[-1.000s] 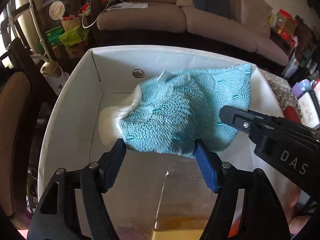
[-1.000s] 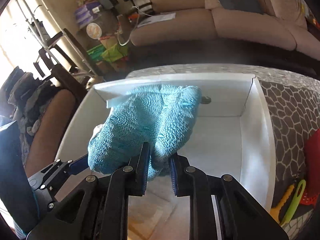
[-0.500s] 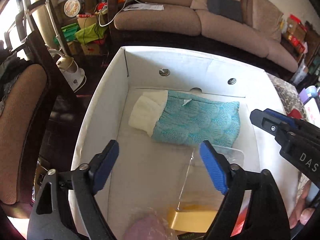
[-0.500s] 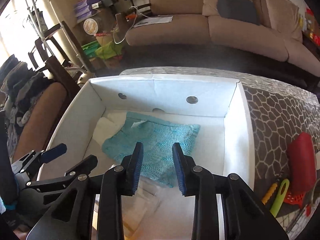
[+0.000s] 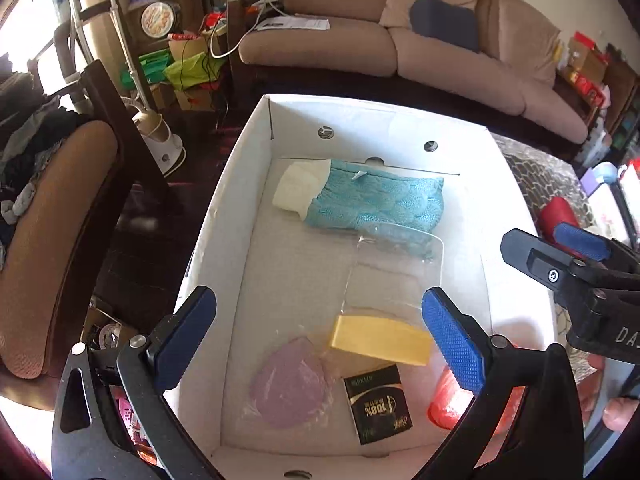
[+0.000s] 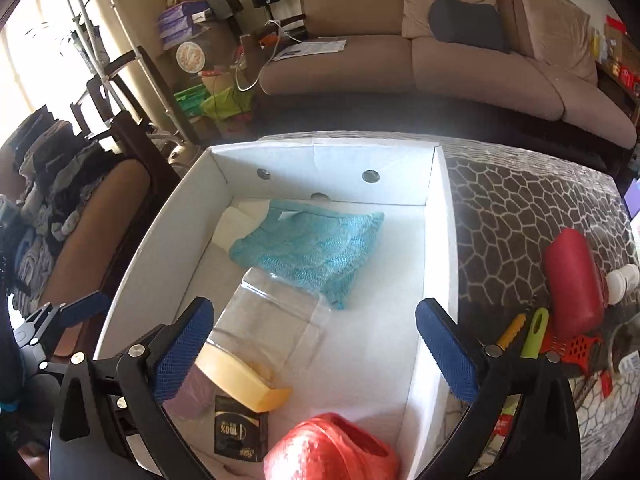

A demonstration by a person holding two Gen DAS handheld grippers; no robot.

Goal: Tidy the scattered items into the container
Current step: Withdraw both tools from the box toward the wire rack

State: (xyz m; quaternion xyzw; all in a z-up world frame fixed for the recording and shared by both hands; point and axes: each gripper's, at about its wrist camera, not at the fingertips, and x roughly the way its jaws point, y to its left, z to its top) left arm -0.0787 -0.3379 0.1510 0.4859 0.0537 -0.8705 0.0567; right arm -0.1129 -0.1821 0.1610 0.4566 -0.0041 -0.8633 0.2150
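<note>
A white cardboard box (image 5: 224, 200) (image 6: 440, 240) holds a teal knitted sock with a cream cuff (image 5: 372, 200) (image 6: 312, 248) lying flat at its far end. Nearer lie a clear plastic container with a yellow lid (image 5: 380, 340) (image 6: 244, 376), a purple pad (image 5: 288, 384), a small black packet (image 5: 378, 408) (image 6: 240, 432) and a red plastic bag (image 6: 332, 448) (image 5: 444, 404). My left gripper (image 5: 316, 336) is open and empty above the box's near end. My right gripper (image 6: 312, 348) is open and empty above the box; it also shows in the left wrist view (image 5: 560, 256).
On the patterned tablecloth (image 6: 520, 208) right of the box lie a red case (image 6: 572, 280), a white bottle (image 6: 622, 280), yellow and green handled tools (image 6: 524, 332) and a red grater (image 6: 580, 348). A brown chair (image 5: 52, 240) stands left. A sofa (image 5: 400, 44) is behind.
My right gripper let go of the teal sock, which dropped flat into the box's far end. Both grippers pulled back and up, and the right one opened wide.
</note>
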